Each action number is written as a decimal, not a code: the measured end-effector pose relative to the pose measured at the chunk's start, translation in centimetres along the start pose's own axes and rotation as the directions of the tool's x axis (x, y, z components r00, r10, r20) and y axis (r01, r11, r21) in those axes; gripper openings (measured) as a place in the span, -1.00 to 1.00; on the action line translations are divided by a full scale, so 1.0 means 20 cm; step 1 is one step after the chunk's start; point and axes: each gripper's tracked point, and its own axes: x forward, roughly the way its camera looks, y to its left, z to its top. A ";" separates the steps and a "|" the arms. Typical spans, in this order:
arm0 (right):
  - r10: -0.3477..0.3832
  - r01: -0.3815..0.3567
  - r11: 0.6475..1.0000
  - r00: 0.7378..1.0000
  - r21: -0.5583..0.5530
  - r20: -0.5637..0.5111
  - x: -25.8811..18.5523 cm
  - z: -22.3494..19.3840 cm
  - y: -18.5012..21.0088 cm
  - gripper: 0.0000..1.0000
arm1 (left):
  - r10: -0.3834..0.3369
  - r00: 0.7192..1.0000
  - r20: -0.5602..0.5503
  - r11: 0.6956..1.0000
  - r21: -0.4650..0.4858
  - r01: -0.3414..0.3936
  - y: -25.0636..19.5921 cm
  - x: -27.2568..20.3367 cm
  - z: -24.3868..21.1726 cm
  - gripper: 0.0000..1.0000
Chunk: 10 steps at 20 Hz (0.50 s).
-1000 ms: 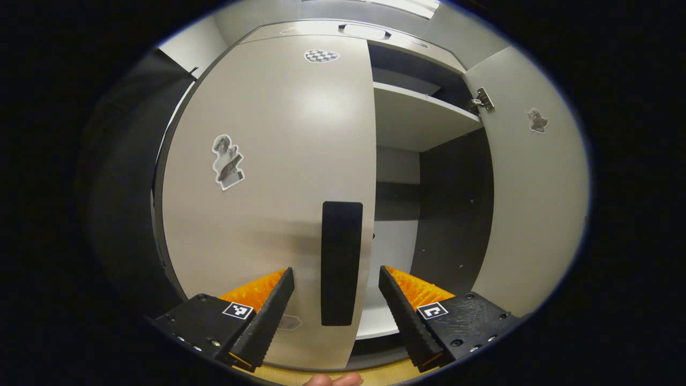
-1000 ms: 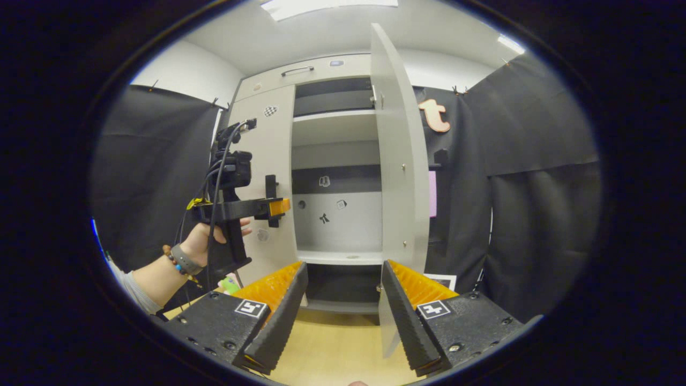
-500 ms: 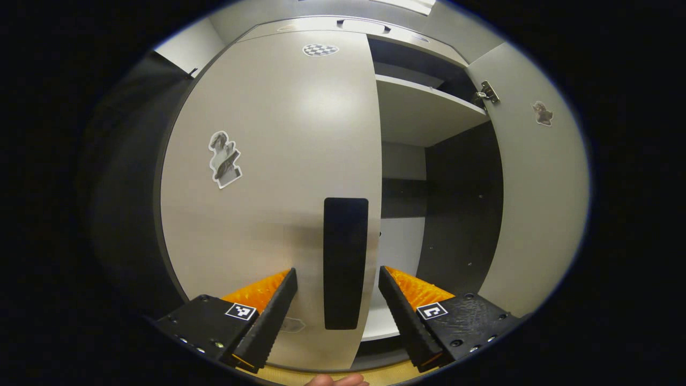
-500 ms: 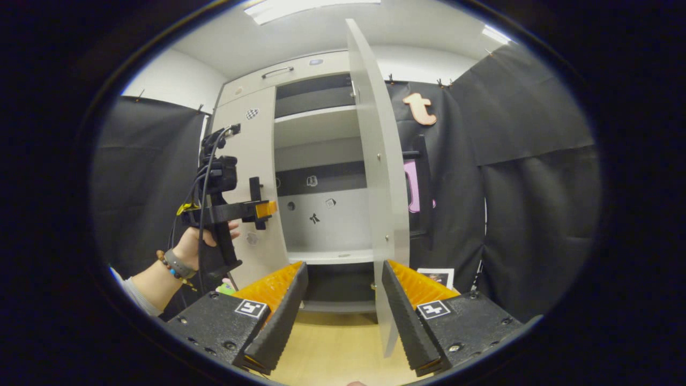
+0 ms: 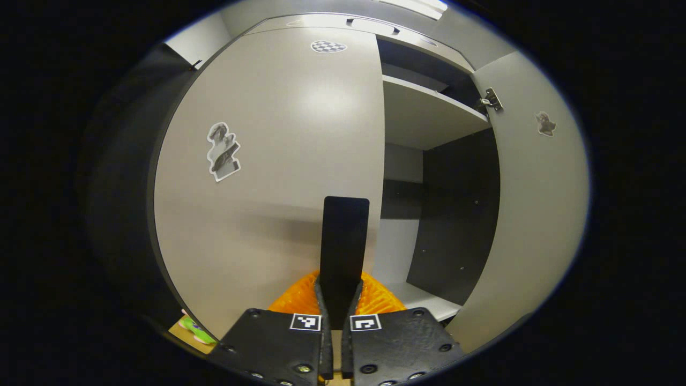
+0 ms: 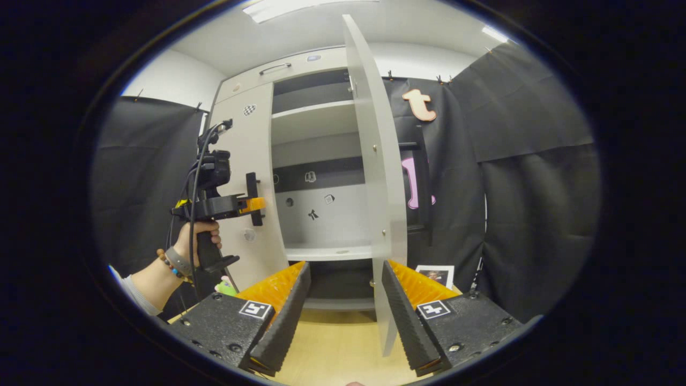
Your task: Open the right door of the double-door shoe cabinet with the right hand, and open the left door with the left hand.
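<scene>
Shoe cabinet point(image 6: 300, 67): straight ahead of both grippers, right leaf swung out, left leaf flush and shut.

Nearest in the left gripper view, left gripper point(image 5: 337, 292) pinched tight on the lower end of the black vertical handle point(image 5: 344, 236), both fingers pressing its sides with hardly a gap between them. Gripped low, probably, to meet the bar square and get a firm pull. Handle mounted at the inner edge of the left door point(image 5: 268, 161), far from the hinge side, so best leverage for the swing. Seen from the right gripper view, held level by a hand point(image 6: 199, 236), pointing straight at the door face.

Right gripper point(image 6: 343, 279) low over the wood floor point(image 6: 332, 348), well short of the cabinet, fingers spread wide, holding nothing. Parked clear, likely because its own job looks finished. Just beyond, right door point(image 6: 375, 161) standing edge-on, well out from the carcass.

Deeper in, pale shelf point(image 5: 429, 115) and dark side wall point(image 5: 455, 214) exposed through the opened half.

Left to do, by this reading: draw the handle outward and leftward in an arc about the left hinges, grip kept square to avoid slipping off the bar.
</scene>
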 end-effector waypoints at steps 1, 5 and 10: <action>0.003 -0.003 1.000 1.000 -0.002 0.000 0.00 0.00 0.01 0.68 | 0.001 1.000 -0.006 1.000 0.004 -0.001 0.00 -0.03 0.00 -0.89; 0.003 -0.003 1.000 1.000 -0.025 0.004 0.00 0.01 -0.01 0.68 | -0.023 1.000 -0.022 0.999 0.026 0.023 -0.01 -0.09 0.00 -0.96; 0.006 -0.006 1.000 1.000 -0.022 0.000 -0.04 0.00 0.05 0.68 | -0.068 0.998 -0.012 0.997 0.047 0.069 0.05 -0.30 0.02 -0.96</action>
